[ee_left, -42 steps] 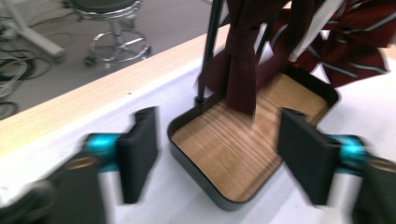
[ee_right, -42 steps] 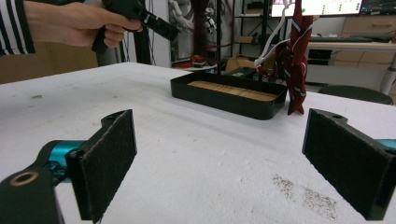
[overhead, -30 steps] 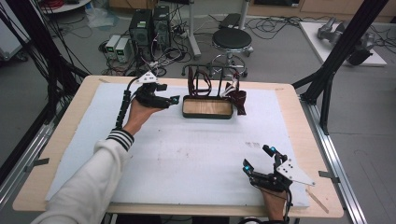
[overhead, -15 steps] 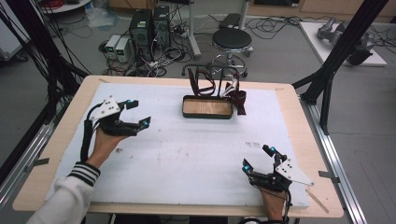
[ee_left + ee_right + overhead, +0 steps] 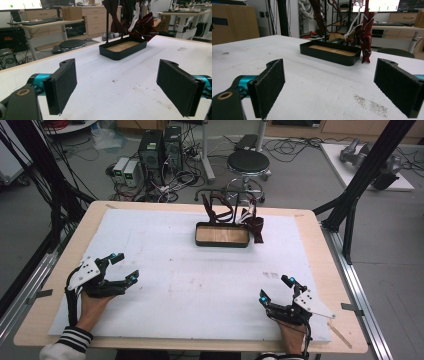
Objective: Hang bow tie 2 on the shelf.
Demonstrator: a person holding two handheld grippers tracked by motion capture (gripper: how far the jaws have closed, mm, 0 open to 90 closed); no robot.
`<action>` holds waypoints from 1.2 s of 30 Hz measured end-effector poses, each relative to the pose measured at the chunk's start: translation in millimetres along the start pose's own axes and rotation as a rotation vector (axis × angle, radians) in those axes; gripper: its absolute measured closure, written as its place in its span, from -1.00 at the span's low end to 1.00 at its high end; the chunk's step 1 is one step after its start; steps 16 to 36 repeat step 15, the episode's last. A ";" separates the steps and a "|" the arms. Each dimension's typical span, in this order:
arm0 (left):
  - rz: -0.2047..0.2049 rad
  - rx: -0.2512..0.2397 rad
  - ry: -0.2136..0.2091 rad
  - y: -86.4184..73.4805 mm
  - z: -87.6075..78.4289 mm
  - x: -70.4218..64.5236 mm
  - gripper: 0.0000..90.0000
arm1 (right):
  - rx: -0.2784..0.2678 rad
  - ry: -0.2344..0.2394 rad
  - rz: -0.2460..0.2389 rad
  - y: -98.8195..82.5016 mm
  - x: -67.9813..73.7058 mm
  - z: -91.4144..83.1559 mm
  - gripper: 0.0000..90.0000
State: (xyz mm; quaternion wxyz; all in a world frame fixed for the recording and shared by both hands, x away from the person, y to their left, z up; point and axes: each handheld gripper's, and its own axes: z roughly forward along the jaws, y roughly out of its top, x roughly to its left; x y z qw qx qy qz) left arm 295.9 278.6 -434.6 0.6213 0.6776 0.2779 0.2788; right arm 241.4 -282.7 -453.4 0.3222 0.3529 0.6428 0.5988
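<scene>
A black tray (image 5: 197,240) with a wooden floor stands at the back middle of the white mat, also seen as the tray (image 5: 113,53) and the tray (image 5: 329,58). A black rack rises behind it with dark red ties (image 5: 255,225) hanging from it; the ties (image 5: 142,25) and the ties (image 5: 365,37) drape past the tray's rim. My left gripper (image 5: 124,268) rests open near the front left of the mat, nothing between its pads (image 5: 62,85). My right gripper (image 5: 276,287) sits open at the front right, its pads (image 5: 270,86) bare.
The white mat (image 5: 200,280) covers most of the wooden table (image 5: 305,220). A black stool (image 5: 248,162) and computer boxes (image 5: 160,147) stand on the floor beyond the far edge. Black frame legs (image 5: 360,185) rise at both sides.
My left gripper has drawn back from beside the tray to the front left of the mat, open throughout. The right gripper has stayed put.
</scene>
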 end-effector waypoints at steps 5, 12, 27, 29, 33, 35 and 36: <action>0.000 -0.003 0.004 -9.6 -3.1 -6.8 -0.63 | -0.002 -0.005 -0.004 0.1 -0.3 0.3 -0.80; -0.004 -0.024 0.019 -13.3 -1.3 -10.6 -0.63 | -0.002 -0.006 0.004 -0.1 0.1 -0.3 -0.80; -0.006 -0.037 0.026 -14.4 -1.3 -13.0 -0.62 | -0.006 -0.006 0.008 -0.2 0.4 -0.7 -0.80; -0.006 -0.037 0.026 -14.4 -1.3 -13.0 -0.62 | -0.006 -0.006 0.008 -0.2 0.4 -0.7 -0.80; -0.006 -0.037 0.026 -14.4 -1.3 -13.0 -0.62 | -0.006 -0.006 0.008 -0.2 0.4 -0.7 -0.80; -0.006 -0.037 0.026 -14.4 -1.3 -13.0 -0.62 | -0.006 -0.006 0.008 -0.2 0.4 -0.7 -0.80; -0.006 -0.037 0.026 -14.4 -1.3 -13.0 -0.62 | -0.006 -0.006 0.008 -0.2 0.4 -0.7 -0.80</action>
